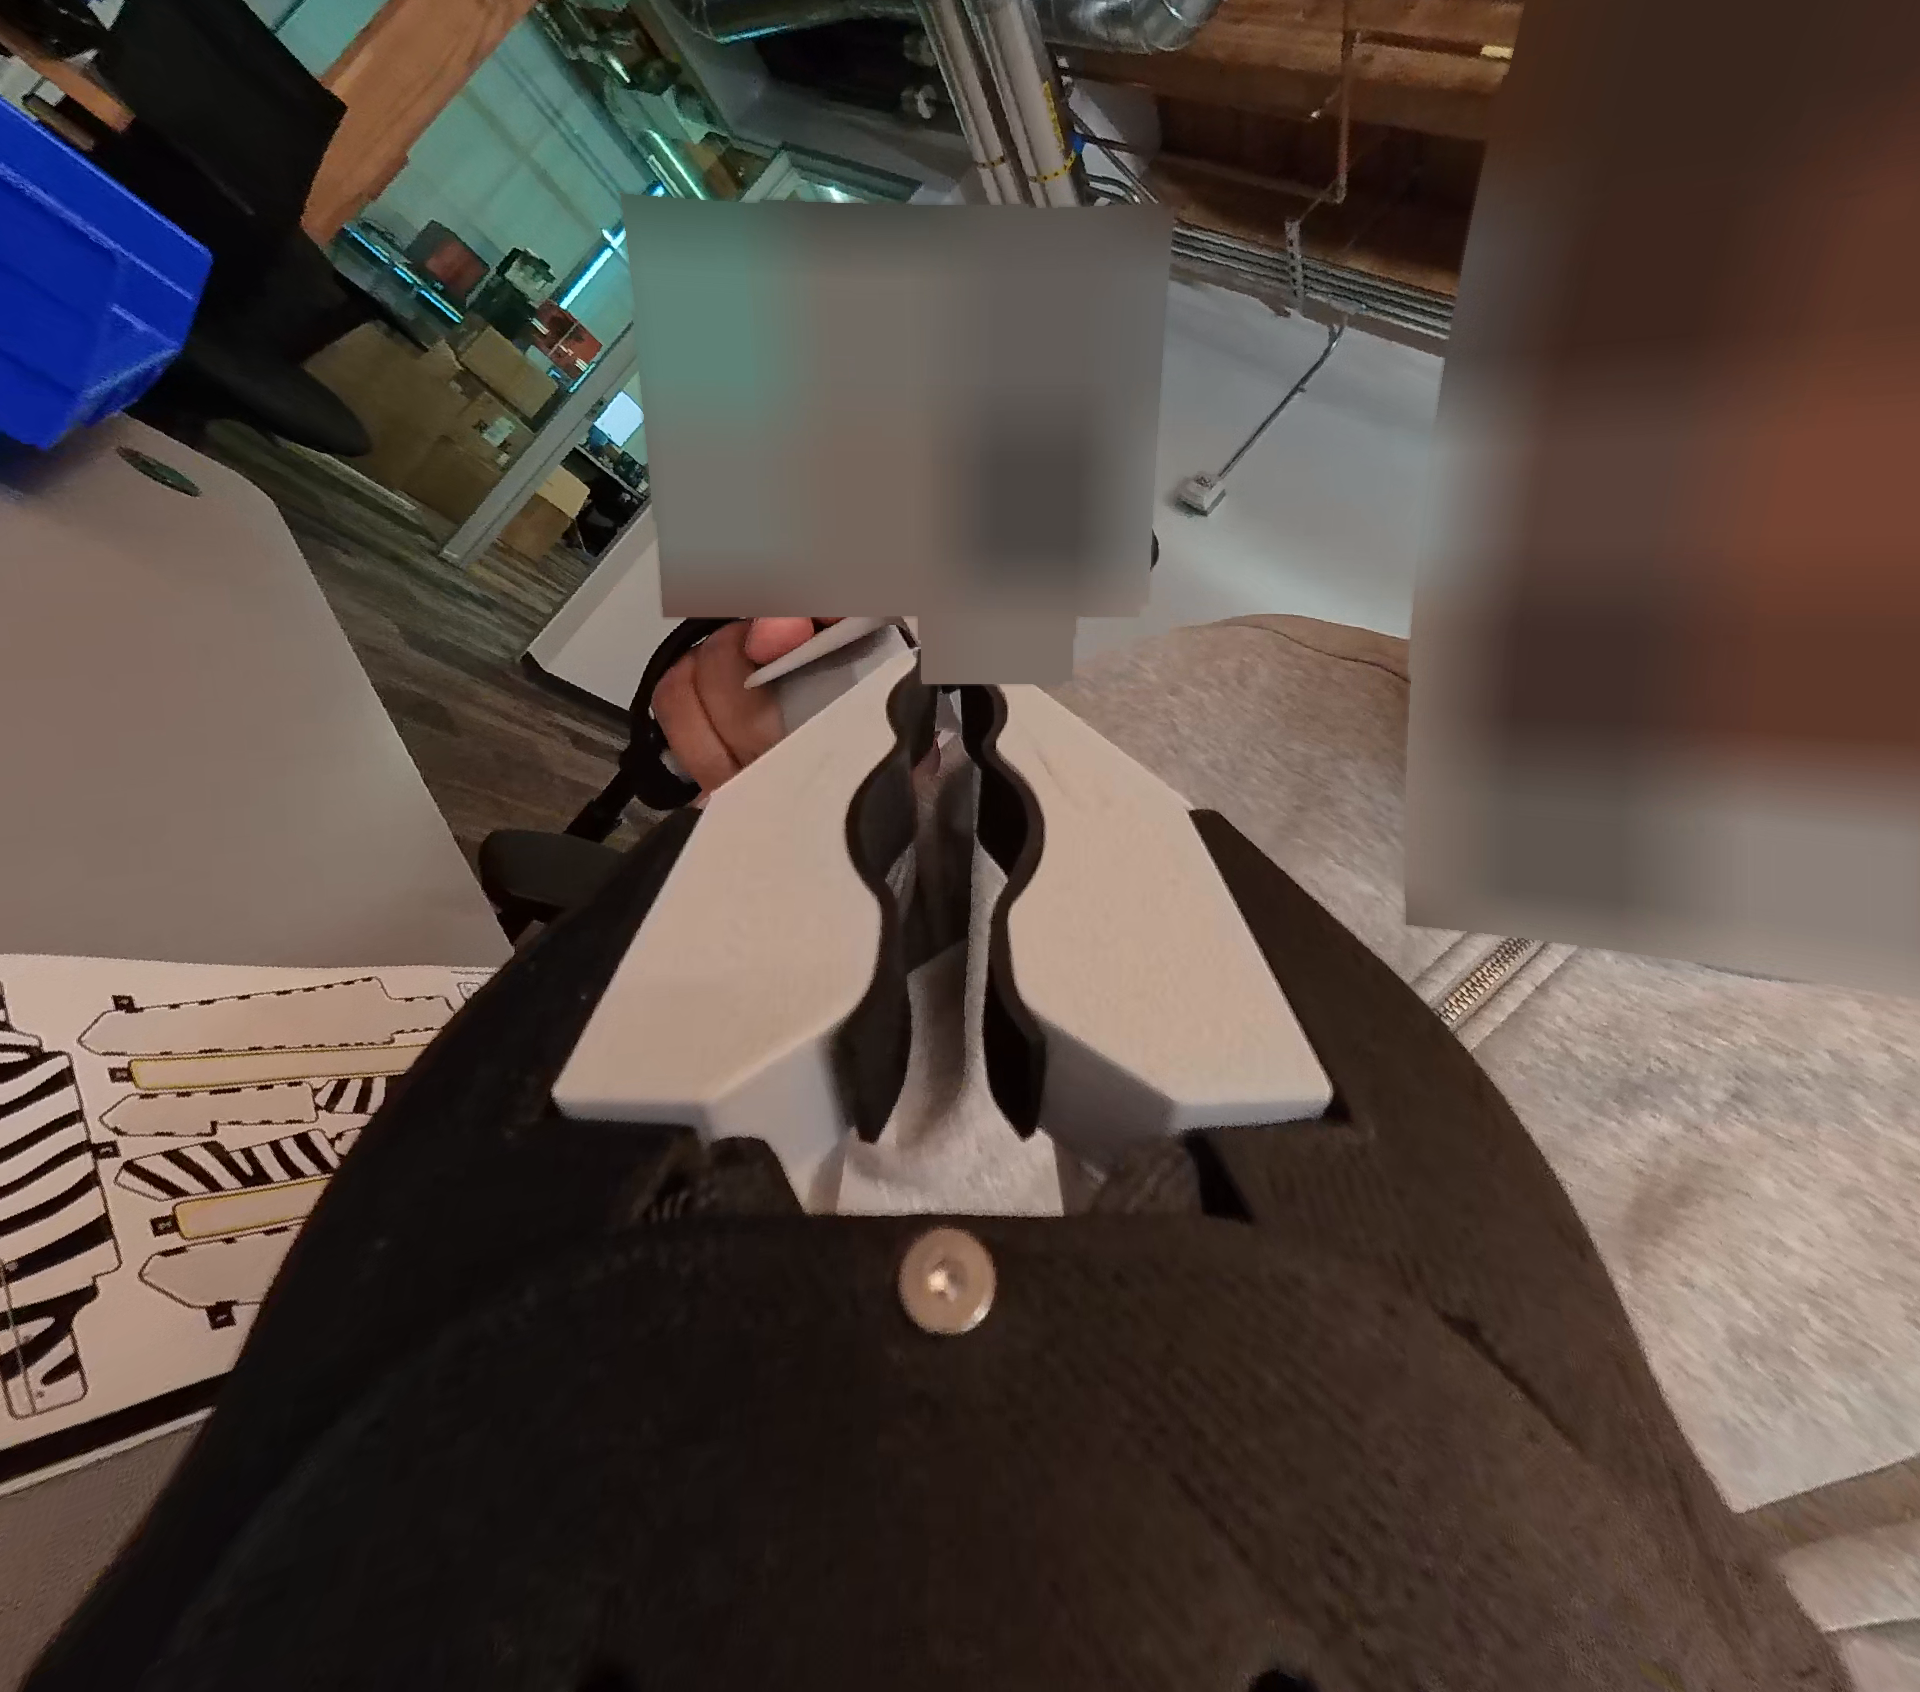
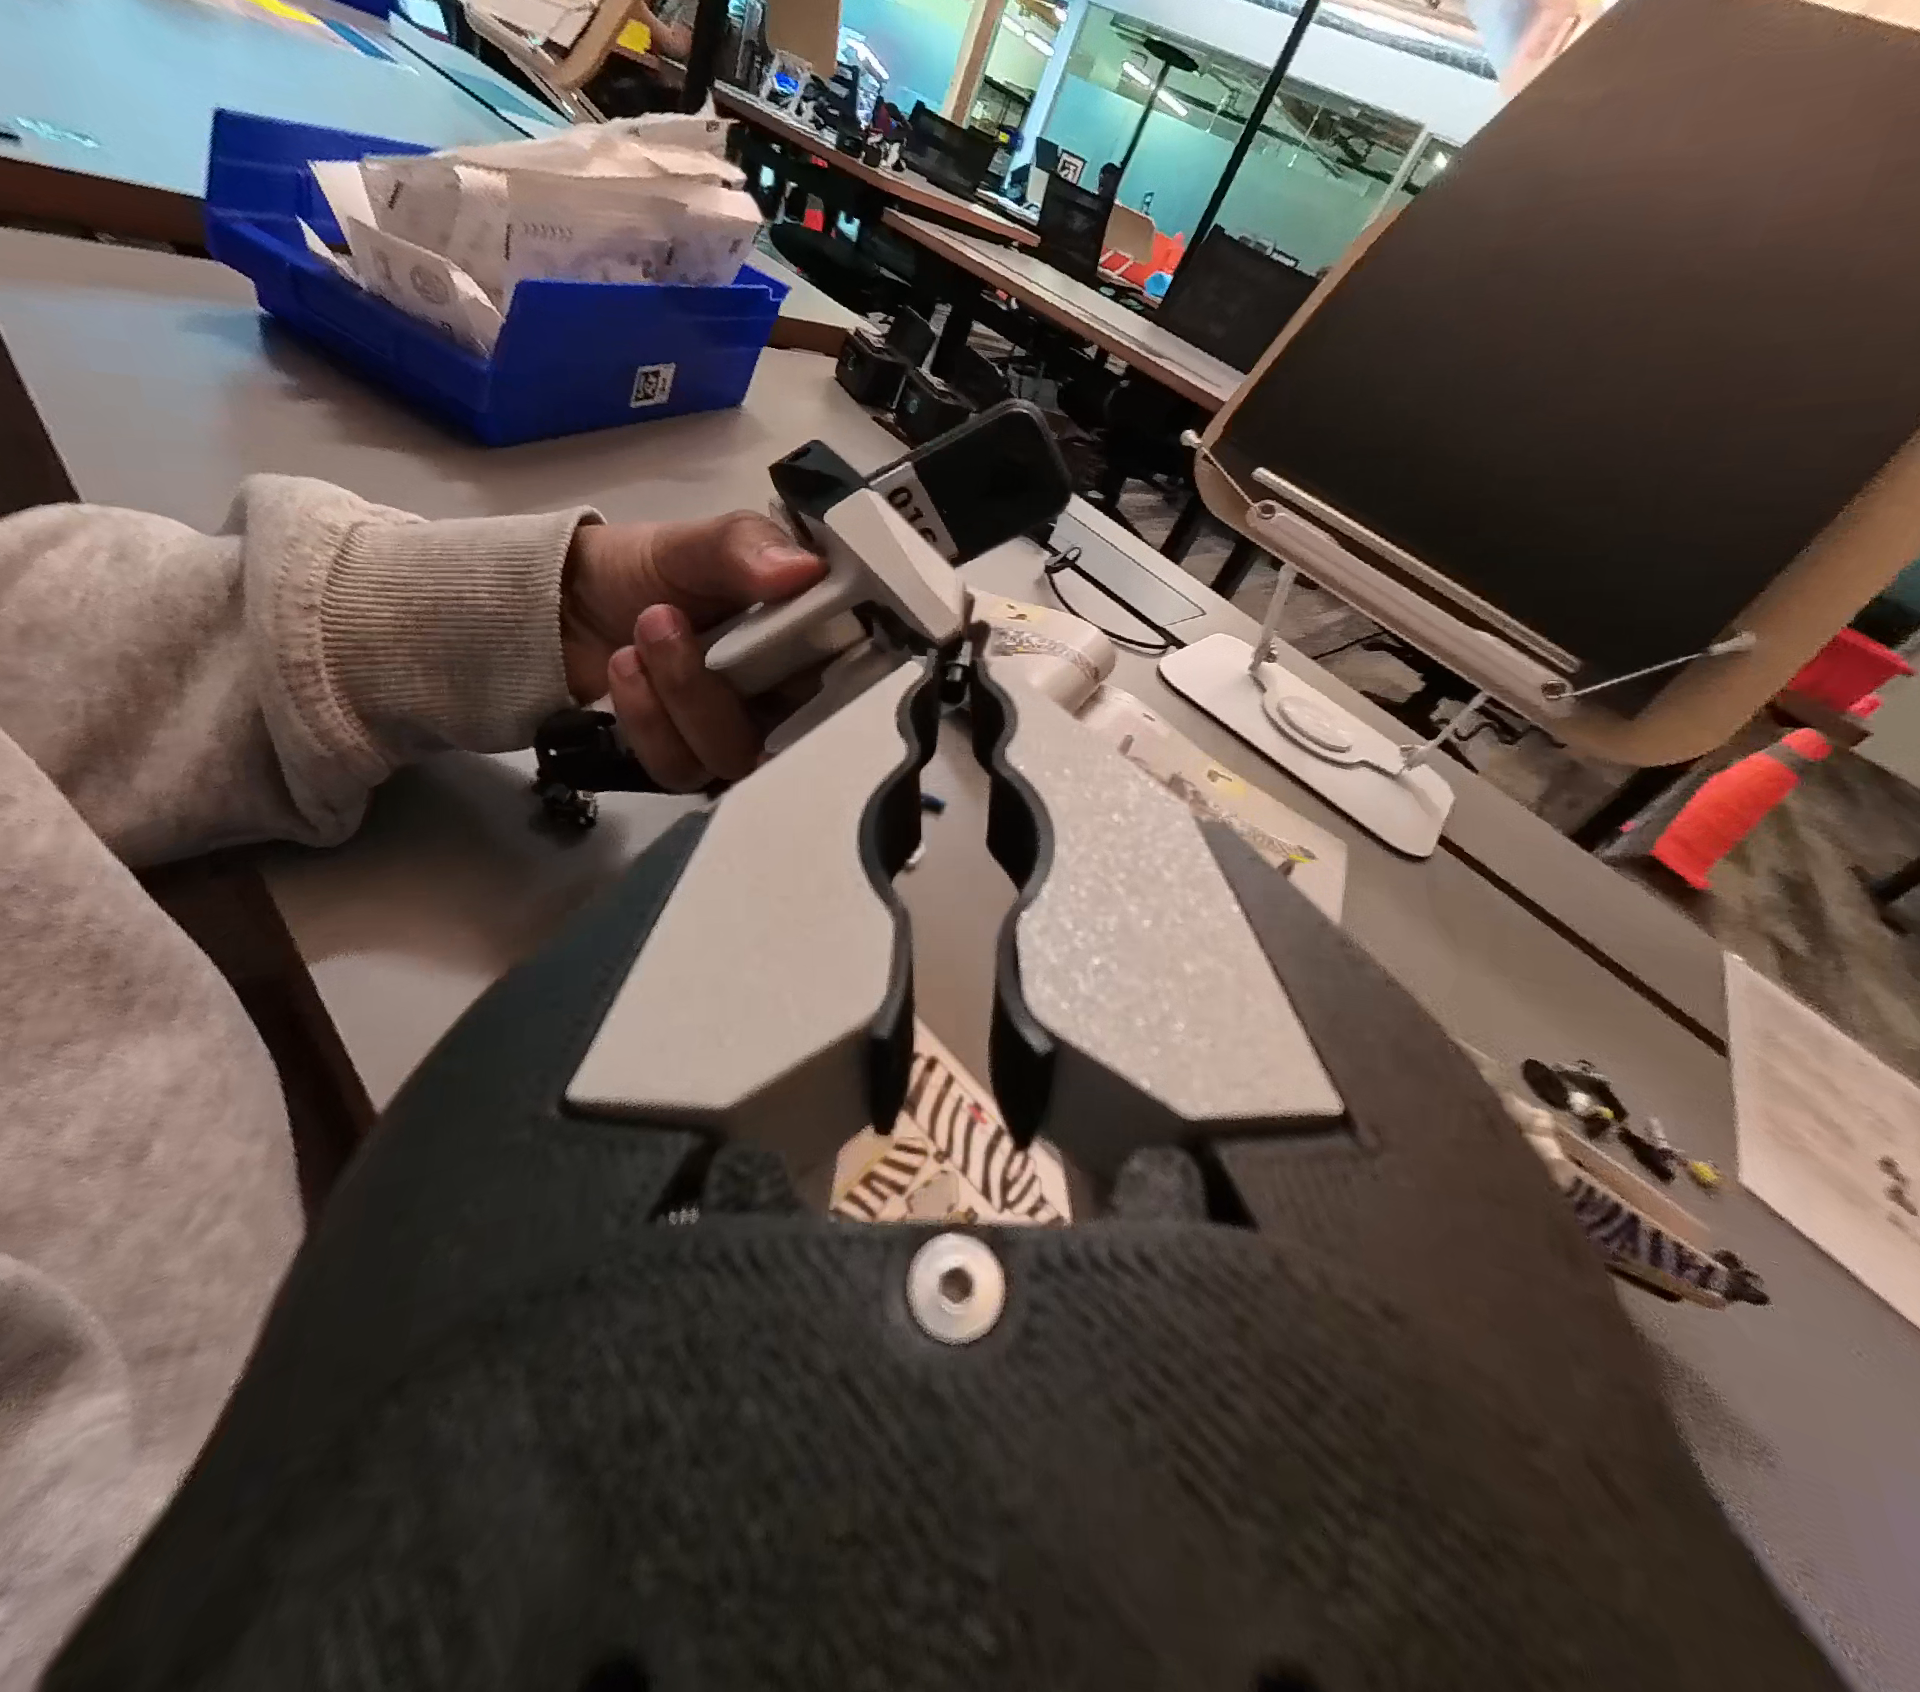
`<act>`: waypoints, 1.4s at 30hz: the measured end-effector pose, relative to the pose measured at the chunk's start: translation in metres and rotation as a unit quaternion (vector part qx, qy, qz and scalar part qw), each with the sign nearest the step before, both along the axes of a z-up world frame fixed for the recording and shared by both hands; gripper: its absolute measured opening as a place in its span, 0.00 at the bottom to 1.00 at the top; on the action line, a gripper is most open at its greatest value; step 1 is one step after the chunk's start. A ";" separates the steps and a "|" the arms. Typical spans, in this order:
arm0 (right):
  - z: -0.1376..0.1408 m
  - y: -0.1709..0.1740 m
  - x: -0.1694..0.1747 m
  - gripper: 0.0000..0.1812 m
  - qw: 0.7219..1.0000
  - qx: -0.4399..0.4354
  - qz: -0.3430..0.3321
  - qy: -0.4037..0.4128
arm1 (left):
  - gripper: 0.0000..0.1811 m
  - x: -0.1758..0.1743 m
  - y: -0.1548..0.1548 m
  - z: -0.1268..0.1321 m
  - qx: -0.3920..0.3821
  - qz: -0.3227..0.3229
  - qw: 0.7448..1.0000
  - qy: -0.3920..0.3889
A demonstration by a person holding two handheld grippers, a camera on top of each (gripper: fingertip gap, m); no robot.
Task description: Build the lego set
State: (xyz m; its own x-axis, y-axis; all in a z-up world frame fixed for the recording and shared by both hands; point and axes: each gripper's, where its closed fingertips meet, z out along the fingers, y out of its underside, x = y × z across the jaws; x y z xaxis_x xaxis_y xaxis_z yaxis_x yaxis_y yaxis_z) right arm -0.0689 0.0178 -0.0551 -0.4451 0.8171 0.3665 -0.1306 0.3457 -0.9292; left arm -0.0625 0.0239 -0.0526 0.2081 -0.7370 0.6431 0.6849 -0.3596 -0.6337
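The right gripper point(image 2: 954, 686) and left gripper point(image 1: 943, 702) meet tip to tip, both nearly pressed together; whether they pinch a small dark piece is unclear. Loose lego pieces point(image 2: 1605, 1112) lie well right on the table point(image 2: 156, 385), near its edge; the blue bin point(image 2: 582, 364) sits far left.

We are holding both grippers tip to tip; the right gripper point(image 2: 954, 686) is pointing forward with its jaws nearly closed, only a narrow gap between the tips; just beyond those tips our left hand point(image 2: 675, 634), in a grey sleeve point(image 2: 260, 645), is gripping the left gripper point(image 1: 943, 707), whose jaws are likewise nearly closed.
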 end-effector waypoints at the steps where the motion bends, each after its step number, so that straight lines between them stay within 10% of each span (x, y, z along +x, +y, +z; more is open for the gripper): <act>1: 0.000 0.000 0.000 0.01 1.000 -0.005 0.003 -0.003 | 0.01 0.000 0.000 0.000 0.002 0.000 1.000 0.001; 11: 0.008 0.008 0.004 0.01 0.994 -0.100 0.031 -0.036 | 0.08 -0.016 -0.004 0.012 0.031 0.077 0.996 0.024; 18: 0.013 0.027 0.008 0.01 0.977 -0.202 0.049 -0.053 | 0.13 -0.029 0.004 -0.028 -0.104 0.177 0.955 0.216; 28: -0.013 0.053 0.019 0.01 0.963 -0.257 0.044 -0.068 | 0.14 -0.052 -0.009 -0.102 -0.325 0.260 0.800 0.433; 33: -0.031 0.069 0.024 0.01 0.963 -0.258 0.033 -0.074 | 0.16 -0.005 -0.030 -0.152 -0.381 0.249 0.766 0.453; 42: -0.053 0.053 0.019 0.01 0.949 -0.285 0.079 -0.106 | 0.20 -0.021 -0.036 -0.155 -0.416 0.336 0.668 0.517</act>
